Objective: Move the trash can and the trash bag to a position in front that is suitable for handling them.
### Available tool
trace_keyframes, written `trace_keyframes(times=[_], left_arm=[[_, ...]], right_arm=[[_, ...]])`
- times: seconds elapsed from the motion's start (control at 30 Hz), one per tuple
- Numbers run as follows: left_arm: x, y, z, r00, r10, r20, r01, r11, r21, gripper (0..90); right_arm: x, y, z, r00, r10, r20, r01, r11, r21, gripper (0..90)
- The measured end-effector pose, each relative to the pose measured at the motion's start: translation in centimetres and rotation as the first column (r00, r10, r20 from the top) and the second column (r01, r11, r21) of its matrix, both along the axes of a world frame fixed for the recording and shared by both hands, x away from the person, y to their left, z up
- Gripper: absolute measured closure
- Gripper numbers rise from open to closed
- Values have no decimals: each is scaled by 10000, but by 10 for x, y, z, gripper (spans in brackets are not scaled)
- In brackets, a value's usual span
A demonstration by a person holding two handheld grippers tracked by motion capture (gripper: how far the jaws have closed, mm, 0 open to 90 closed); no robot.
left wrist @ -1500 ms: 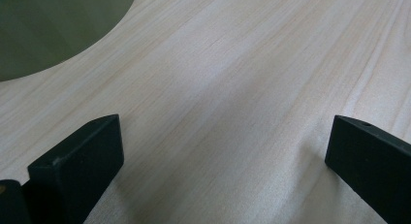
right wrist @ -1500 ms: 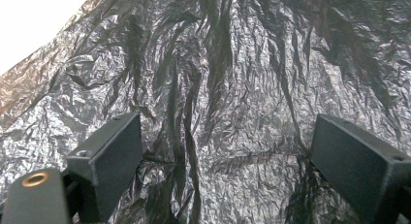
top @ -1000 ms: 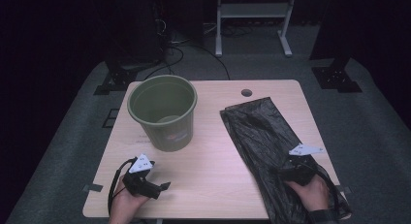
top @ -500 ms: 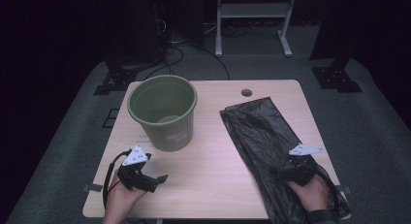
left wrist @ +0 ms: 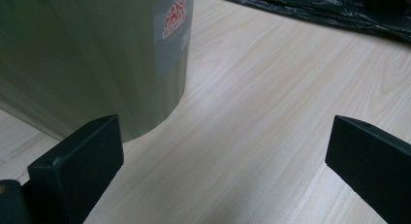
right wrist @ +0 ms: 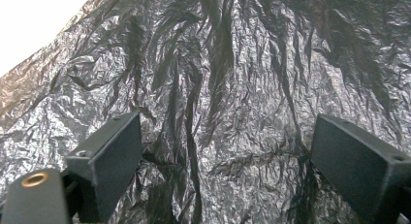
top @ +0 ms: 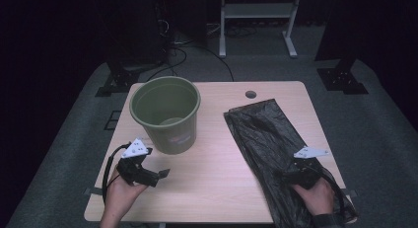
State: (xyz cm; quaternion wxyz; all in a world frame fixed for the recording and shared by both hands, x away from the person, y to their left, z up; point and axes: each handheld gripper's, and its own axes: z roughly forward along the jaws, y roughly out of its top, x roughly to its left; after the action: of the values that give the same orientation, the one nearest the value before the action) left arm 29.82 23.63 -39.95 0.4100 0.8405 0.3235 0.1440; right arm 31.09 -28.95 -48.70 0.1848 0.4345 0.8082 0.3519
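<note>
Two hand-held grippers work at a light wooden table in the high view, and the green bucket that stands upright on the table's far left part serves as the landmark. The left hand-held gripper hangs just in front of the bucket, near its base and apart from it, with its jaws spread and nothing between them; a cable loops from it on the side away from the bucket. The black rubbish bag lies flat and crumpled to the right of the bucket, well apart from it, and runs from the far part of the table to the near right corner. The right hand-held gripper rests over the near part of that bag. In the left gripper view the left hand-held gripper has its jaws wide apart over bare wood, the bucket with its red label stands just beyond the left jaw, and the bag lies farther off. In the right gripper view the right hand-held gripper also holds its jaws wide apart, close above the wrinkled bag, and grips nothing.
</note>
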Motion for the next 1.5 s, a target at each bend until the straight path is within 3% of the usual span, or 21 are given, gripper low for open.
trace_keyframes(times=[0.27,0.47,0.77,1.5], left_arm=[[5,4,16,9999,109,123,-111,9998,180,0],[8,13,30,9997,176,186,-173,9997,-181,0],[17,21,53,9983,370,457,-367,9993,-80,0],[34,40,107,9887,987,1129,-959,9949,-303,0]], right_arm=[[0,0,0,10000,1,-3,-1,10000,1,106],[0,0,0,10000,1,-2,-1,10000,1,106],[0,0,0,10000,1,-2,-1,10000,0,106],[0,0,0,10000,8,-7,-8,10000,13,109]])
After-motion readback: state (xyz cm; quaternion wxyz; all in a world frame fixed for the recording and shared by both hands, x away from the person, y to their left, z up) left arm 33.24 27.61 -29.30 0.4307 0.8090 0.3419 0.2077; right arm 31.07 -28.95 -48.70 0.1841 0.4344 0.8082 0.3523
